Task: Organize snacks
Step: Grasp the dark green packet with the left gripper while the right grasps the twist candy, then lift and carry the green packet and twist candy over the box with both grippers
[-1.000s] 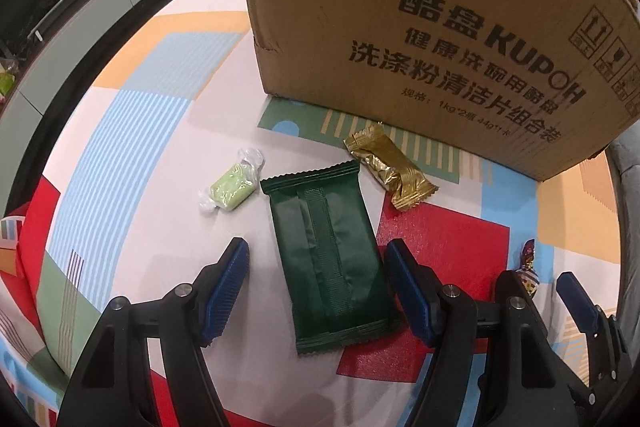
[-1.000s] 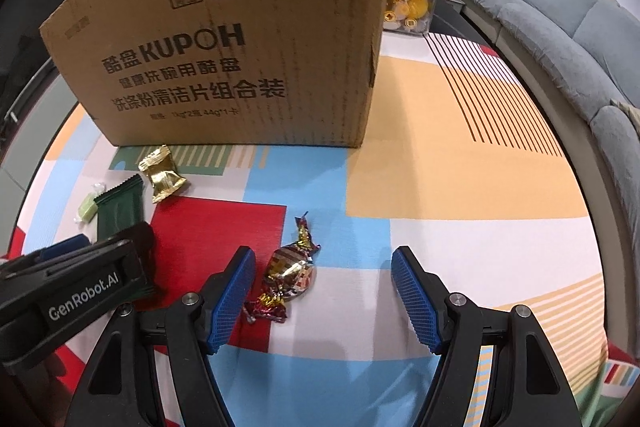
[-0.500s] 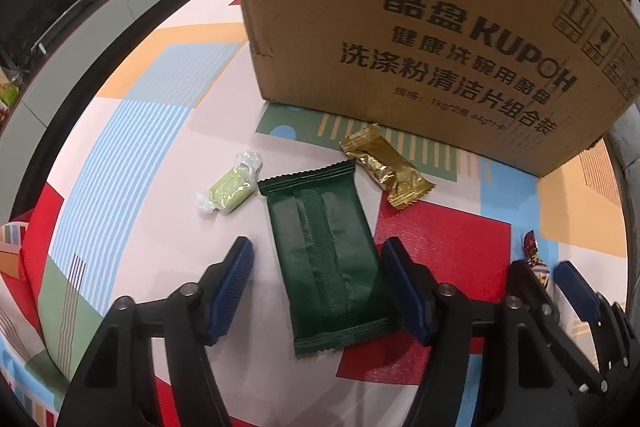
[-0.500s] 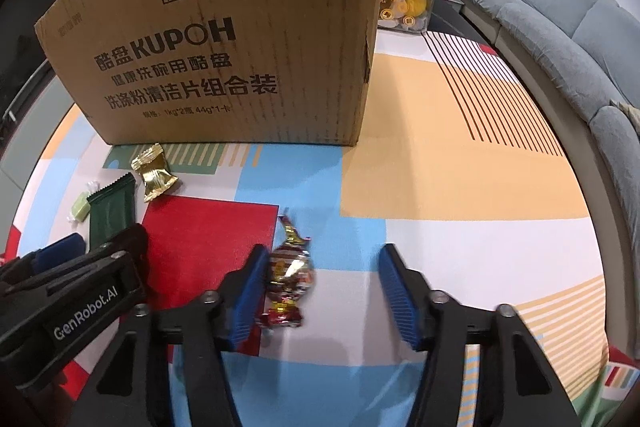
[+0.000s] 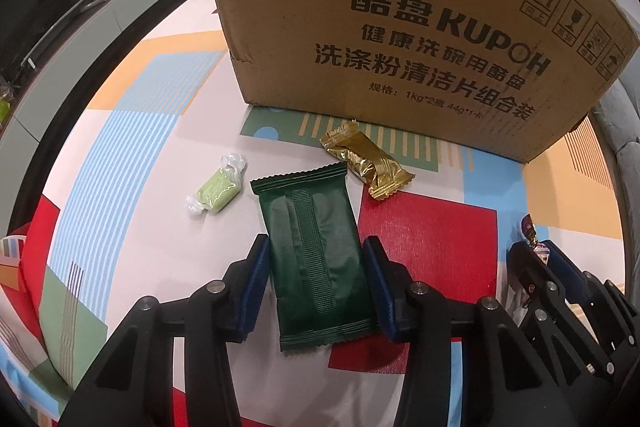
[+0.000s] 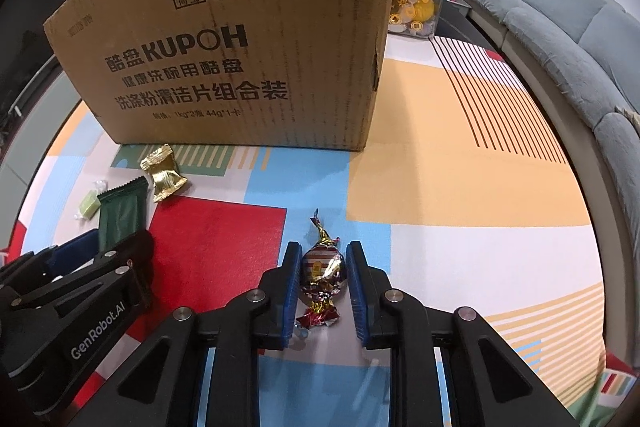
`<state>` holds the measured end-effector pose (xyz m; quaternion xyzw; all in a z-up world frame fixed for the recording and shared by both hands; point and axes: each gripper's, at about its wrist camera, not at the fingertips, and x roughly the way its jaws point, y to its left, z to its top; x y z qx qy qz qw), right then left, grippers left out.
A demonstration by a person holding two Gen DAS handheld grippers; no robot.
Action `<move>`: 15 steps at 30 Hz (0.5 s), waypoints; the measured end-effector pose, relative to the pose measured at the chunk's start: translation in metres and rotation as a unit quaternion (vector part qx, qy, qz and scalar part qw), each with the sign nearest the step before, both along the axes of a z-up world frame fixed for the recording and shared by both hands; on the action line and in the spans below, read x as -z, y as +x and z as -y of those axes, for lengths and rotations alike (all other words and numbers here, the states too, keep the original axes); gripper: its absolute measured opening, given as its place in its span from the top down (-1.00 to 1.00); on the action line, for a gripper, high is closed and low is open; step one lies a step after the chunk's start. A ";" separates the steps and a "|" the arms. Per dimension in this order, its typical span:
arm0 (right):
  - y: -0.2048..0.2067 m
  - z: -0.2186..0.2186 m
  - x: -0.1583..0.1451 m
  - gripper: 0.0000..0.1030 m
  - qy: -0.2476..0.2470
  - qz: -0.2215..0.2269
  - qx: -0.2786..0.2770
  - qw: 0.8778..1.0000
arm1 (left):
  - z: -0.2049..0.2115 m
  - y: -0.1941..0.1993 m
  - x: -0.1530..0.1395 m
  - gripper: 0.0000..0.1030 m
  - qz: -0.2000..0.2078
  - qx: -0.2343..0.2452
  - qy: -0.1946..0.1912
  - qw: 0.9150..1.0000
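Snacks, left wrist view: we see the dark green packet lying flat on the patterned surface, its near half between the blue pads of our left tongs.
Left tongs: narrowed around the green packet; both pads sit at its long edges, but we cannot tell whether they press it.
Ahead of left tongs: a gold wrapper just past the packet's far right corner, and a pale green candy to the far left of it, apart from the packet.
Box: a cardboard box stands beyond both, printed KUPOH.
Right edge: our right tongs show, with a foil candy at their tips.

Snacks, right wrist view: the striped foil candy sits between the pads of our right tongs.
Right tongs: closed in on the foil candy, pads against its sides.
Left of right tongs: our left tongs over the green packet, with the gold wrapper and green candy nearby.
Beyond: the box, a clear jar behind its right corner, and a grey sofa to the right.
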<state>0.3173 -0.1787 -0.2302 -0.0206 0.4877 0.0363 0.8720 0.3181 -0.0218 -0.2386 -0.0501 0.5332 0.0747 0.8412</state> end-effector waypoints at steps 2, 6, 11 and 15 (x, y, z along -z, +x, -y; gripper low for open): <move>0.000 0.000 -0.001 0.53 0.001 0.001 -0.001 1.000 | 0.000 0.001 -0.001 0.11 0.000 0.001 0.000 1.000; -0.002 0.000 -0.004 0.53 0.004 0.003 -0.001 1.000 | -0.002 -0.002 -0.002 0.11 0.004 0.004 0.003 1.000; -0.003 0.001 -0.010 0.53 0.005 0.010 -0.003 1.000 | 0.003 -0.008 -0.011 0.11 0.012 0.008 0.005 1.000; -0.006 0.003 -0.016 0.53 0.006 0.016 -0.003 1.000 | 0.006 -0.014 -0.017 0.11 0.020 0.013 0.006 1.000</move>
